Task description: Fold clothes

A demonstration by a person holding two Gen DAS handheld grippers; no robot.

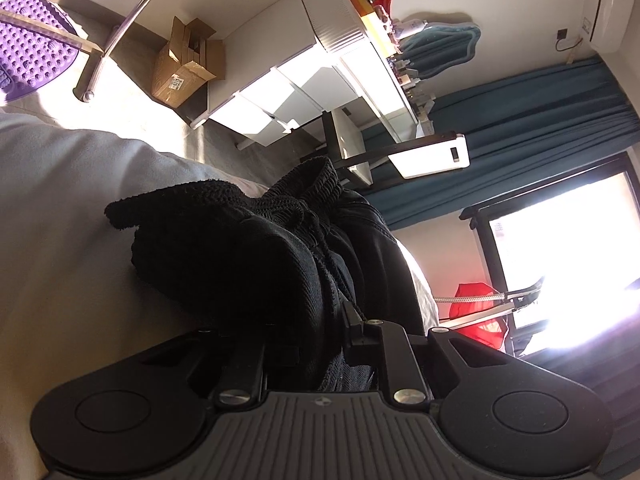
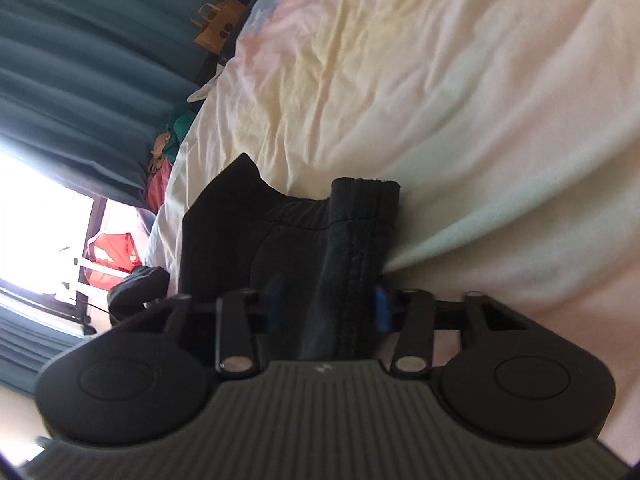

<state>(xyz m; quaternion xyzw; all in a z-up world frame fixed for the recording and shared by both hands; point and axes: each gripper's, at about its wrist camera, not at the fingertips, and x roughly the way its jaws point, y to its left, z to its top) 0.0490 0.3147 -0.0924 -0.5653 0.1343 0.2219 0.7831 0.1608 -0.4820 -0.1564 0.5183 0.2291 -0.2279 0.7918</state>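
Observation:
A black garment [image 1: 280, 248] with a ribbed elastic waistband and drawstring hangs bunched from my left gripper [image 1: 320, 332], which is shut on its fabric above the pale bed sheet [image 1: 60, 220]. In the right wrist view my right gripper [image 2: 328, 312] is shut on a seamed, hemmed end of the same black garment [image 2: 320, 232], held over the cream bed sheet [image 2: 400, 80]. The blue fingertips [image 2: 382, 308] press the cloth from both sides.
White drawers [image 1: 304, 80], a cardboard box [image 1: 184, 68], a small white table [image 1: 432, 152] and a purple mat [image 1: 28, 44] stand beyond the bed. Teal curtains [image 2: 72, 80] and a bright window [image 1: 560, 248] flank it. A red bag [image 2: 112, 256] sits by the window.

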